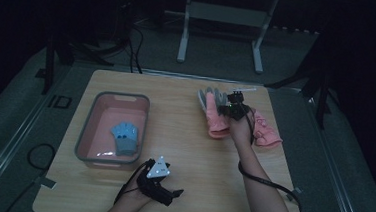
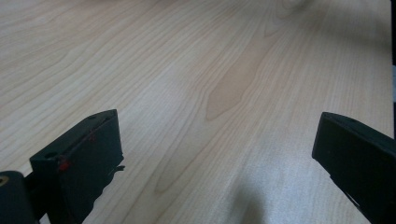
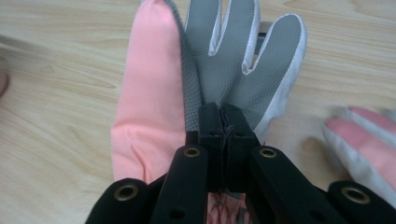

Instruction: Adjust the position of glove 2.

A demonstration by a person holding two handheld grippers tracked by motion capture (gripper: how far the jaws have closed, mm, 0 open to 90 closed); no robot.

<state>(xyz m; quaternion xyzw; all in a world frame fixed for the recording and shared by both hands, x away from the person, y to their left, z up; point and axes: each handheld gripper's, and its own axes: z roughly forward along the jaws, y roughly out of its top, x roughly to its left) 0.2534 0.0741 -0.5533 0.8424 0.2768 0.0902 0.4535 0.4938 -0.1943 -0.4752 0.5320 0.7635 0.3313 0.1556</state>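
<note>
Gloves being sorted into a tub, seen from above and along each gripper. The right gripper (image 1: 227,108), at the far right of the wooden table (image 1: 188,151), has its jaws pressed together on the pink-and-grey glove (image 3: 154,107); in the right gripper view a thin fold of the glove's fabric lies pinched between the black pads, the grey palm and fingers fanning out beyond them. A second pink glove (image 1: 266,133) lies just to its right on the table, ungrasped. The left gripper (image 1: 167,192) rests near the front edge, jaws spread wide with only bare wood between them. A blue-grey glove (image 1: 124,138) already lies inside the pink tub (image 1: 85,129) at the left. Judged from this, one glove is stowed, one is gripped but not yet carried over, and one remains to be picked up
</note>
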